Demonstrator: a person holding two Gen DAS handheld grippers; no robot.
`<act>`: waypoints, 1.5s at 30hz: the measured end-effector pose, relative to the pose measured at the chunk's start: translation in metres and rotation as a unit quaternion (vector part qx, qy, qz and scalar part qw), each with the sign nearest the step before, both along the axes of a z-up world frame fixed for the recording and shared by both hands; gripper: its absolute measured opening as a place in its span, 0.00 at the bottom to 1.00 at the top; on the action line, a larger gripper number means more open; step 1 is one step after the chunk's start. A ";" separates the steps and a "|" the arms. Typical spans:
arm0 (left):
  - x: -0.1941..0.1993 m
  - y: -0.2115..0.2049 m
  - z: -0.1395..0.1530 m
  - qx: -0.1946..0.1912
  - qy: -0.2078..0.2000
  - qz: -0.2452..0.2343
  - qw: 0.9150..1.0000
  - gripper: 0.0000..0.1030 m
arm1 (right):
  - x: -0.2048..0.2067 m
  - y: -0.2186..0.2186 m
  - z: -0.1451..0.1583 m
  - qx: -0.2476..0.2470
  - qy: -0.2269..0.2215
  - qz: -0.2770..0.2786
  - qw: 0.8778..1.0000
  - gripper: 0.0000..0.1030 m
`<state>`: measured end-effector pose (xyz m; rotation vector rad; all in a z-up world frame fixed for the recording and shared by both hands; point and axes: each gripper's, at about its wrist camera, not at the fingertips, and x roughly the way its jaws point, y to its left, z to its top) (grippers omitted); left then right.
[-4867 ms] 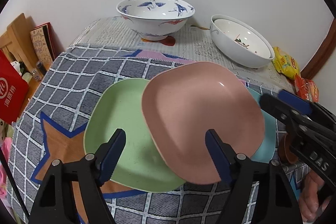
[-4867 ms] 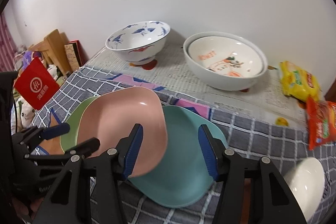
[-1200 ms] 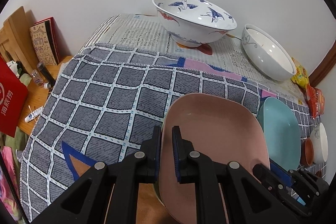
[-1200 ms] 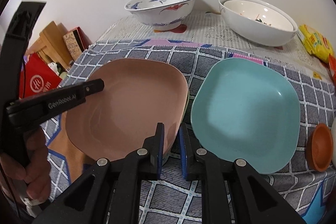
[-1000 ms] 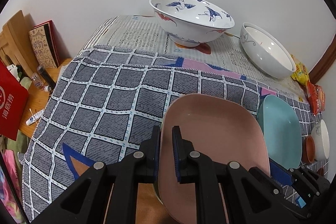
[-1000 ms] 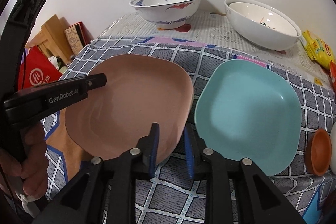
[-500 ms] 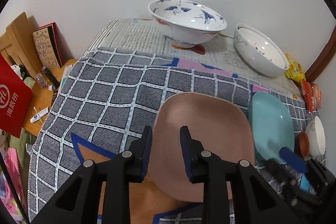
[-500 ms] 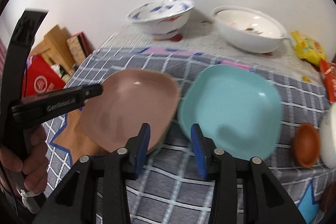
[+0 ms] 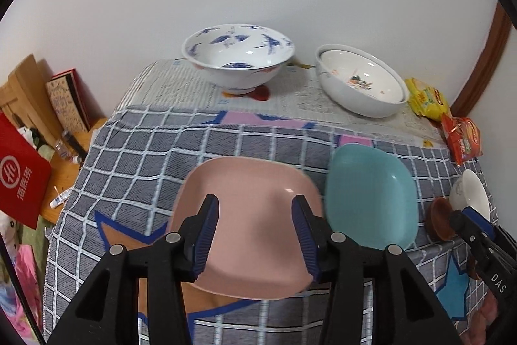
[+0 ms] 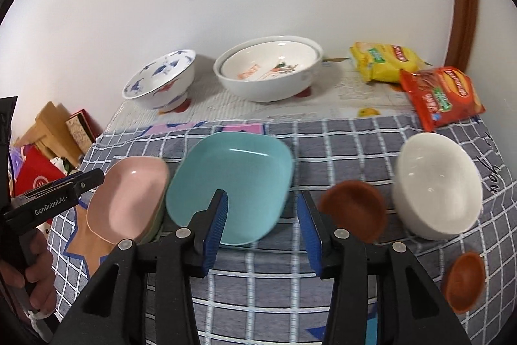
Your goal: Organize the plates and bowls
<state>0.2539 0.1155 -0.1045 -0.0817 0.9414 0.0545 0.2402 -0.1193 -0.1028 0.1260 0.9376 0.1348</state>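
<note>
Stacking is being partly done: pink square plastic plate (image 9: 248,228) is lying on a green one; teal square plate (image 10: 231,185) is lying beside, unstacked. Left gripper (image 9: 255,235) and right gripper (image 10: 263,223) are being held apart, empty.

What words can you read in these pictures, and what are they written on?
"GenRobot.AI" on the left gripper body.
"DAS" on the right gripper body.
"HONEY" in orange inside the white bowl.
The red bag carries a round logo and Chinese characters, too unclear to quote.
The yellow snack packet and red snack packet print is too blurred.
</note>
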 end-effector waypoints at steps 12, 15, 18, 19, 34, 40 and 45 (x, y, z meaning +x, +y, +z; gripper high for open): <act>0.023 -0.047 -0.012 0.022 0.024 -0.042 0.999 0.43 | 0.018 -0.026 -0.014 0.013 0.024 -0.003 1.000 0.48; 0.032 -0.053 -0.016 0.027 0.028 -0.050 0.998 0.43 | 0.027 -0.025 -0.021 0.018 0.027 -0.002 0.999 0.48; 0.041 -0.061 -0.021 0.033 0.029 -0.062 0.997 0.43 | 0.037 -0.023 -0.029 0.019 0.034 0.002 0.999 0.48; 0.045 -0.063 -0.024 0.037 0.031 -0.065 0.997 0.43 | 0.040 -0.021 -0.031 0.016 0.036 0.005 0.999 0.48; 0.085 -0.078 -0.055 0.040 0.064 -0.077 0.994 0.29 | 0.075 0.001 -0.066 -0.024 0.062 0.051 0.996 0.32; 0.093 -0.082 -0.067 0.037 0.079 -0.082 0.993 0.20 | 0.078 0.001 -0.074 -0.020 0.070 0.057 0.996 0.29; 0.096 -0.084 -0.074 0.036 0.086 -0.082 0.992 0.14 | 0.082 0.001 -0.080 -0.011 0.080 0.057 0.995 0.19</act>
